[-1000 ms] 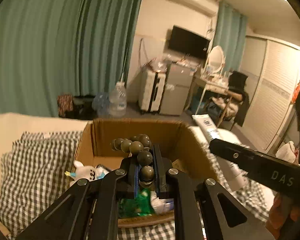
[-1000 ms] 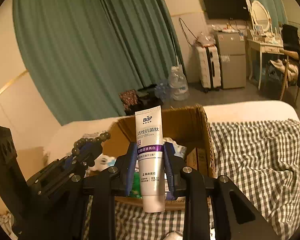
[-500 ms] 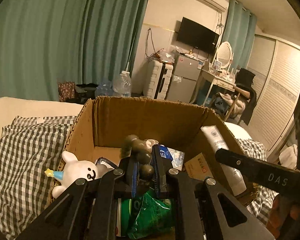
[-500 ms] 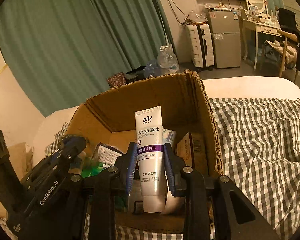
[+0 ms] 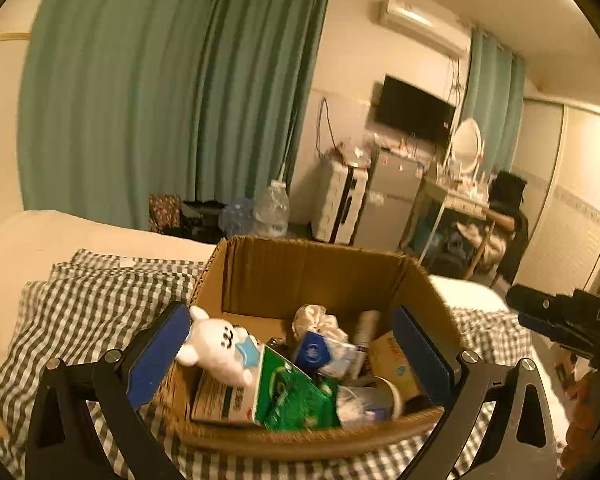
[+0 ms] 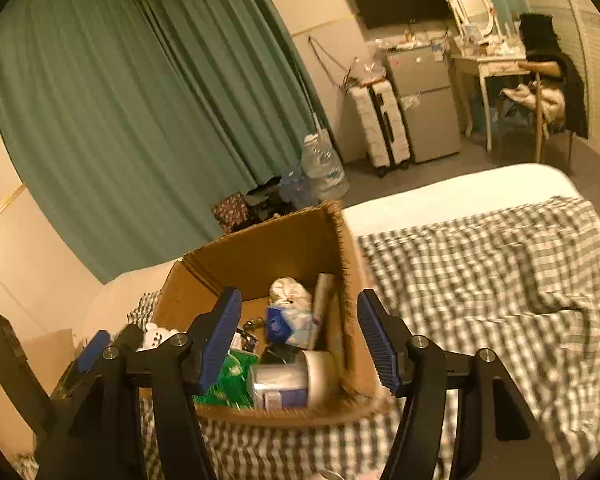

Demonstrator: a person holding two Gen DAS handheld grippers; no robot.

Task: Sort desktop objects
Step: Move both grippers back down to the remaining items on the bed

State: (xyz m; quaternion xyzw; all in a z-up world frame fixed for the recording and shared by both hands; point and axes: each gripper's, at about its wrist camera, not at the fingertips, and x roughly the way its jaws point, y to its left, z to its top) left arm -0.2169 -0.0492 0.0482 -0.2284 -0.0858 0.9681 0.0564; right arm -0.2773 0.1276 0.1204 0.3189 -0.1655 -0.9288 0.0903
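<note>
An open cardboard box (image 5: 312,276) (image 6: 260,248) sits on the checked bedspread, holding several objects. My left gripper (image 5: 290,311) hovers over its near edge, jaws opening wide with nothing between them. Below it lie a white bunny toy (image 5: 216,344), a green packet (image 5: 296,396) and a blue-and-white pack (image 5: 316,351). A white toothpaste tube (image 5: 365,330) (image 6: 324,294) leans against the box's right wall. My right gripper (image 6: 298,294) is above the box's right near corner, jaws opening and empty. A small dark item (image 6: 252,326), perhaps the beads, lies in the box.
Checked bedding (image 6: 480,280) spreads to the right of the box, and a checked pillow (image 5: 100,292) lies to its left. A white jar (image 6: 284,380) is at the box's front. Green curtains, a suitcase, a small fridge and a dressing table stand beyond the bed.
The left gripper let go of the dark bead string and the right let go of the toothpaste tube; both now lie in the box. Both grippers opened and drew back slightly.
</note>
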